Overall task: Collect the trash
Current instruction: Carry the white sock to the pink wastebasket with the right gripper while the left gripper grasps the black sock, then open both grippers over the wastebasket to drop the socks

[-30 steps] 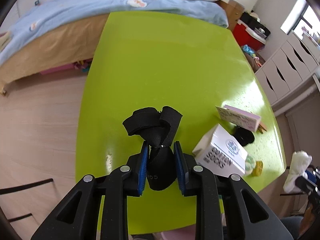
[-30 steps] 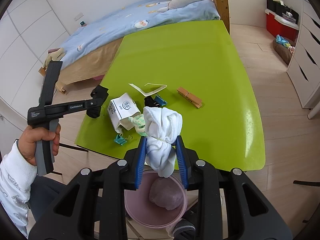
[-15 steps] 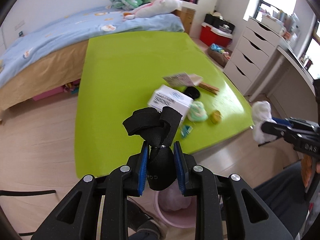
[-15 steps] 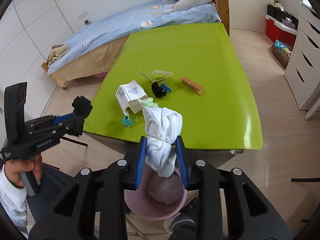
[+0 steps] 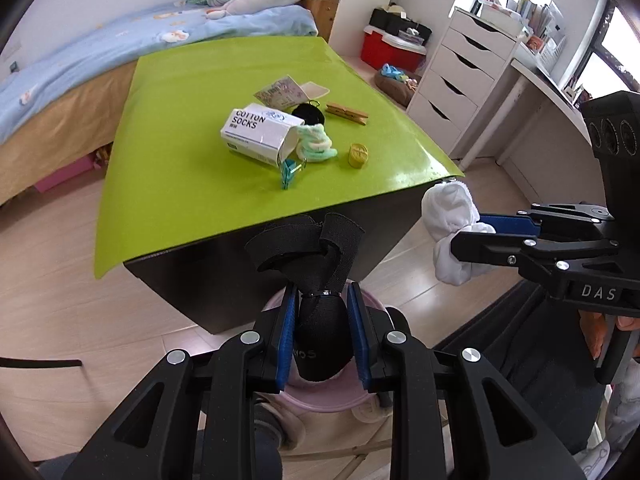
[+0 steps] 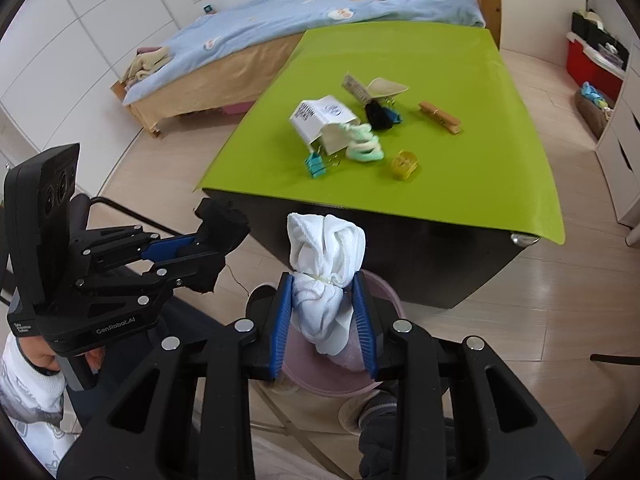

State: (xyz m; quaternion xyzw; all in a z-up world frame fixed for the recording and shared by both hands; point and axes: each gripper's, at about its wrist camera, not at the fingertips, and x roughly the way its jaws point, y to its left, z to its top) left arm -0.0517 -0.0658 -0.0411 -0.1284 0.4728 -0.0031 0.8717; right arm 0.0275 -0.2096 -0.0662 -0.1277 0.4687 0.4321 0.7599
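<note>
Landmark: pink bin (image 6: 384,292) on the floor, just off the near edge of the counter (image 5: 180,184).

Left gripper (image 5: 320,332): jaws pinching the black sock bundle (image 5: 310,256) at its tied waist, blue pads (image 5: 285,332) pressed to both sides. In my left view the bundle hangs directly over the bin rim (image 5: 320,402); the bin mouth is mostly hidden behind it.

Right gripper (image 6: 324,316): jaws pinching the white sock bundle (image 6: 326,248) the same way, also above the bin, with the bin's bagged contents visible below the bundle's tail.

Step in hand, my read: drop both bundles into the bin.

How to do it well:
- Confirm each bundle's lower end sits inside the rim, not over the edge; left looks nearer the rim's counter side, so I'd nudge it toward centre first.
- Lower before spreading the jaws; soft bundles can bounce out or snag on the pads.
- Release one at a time, left then right, since the two grippers sit close over the bin and could knock together.
- Spread fully; fabric may cling to the ribbed pads.

Beyond the bin, on the counter: cotton socks box (image 5: 260,130), green socks (image 5: 316,146), teal binder clip (image 5: 290,172), yellow clip (image 5: 358,155), wooden clothespin (image 5: 346,113).
</note>
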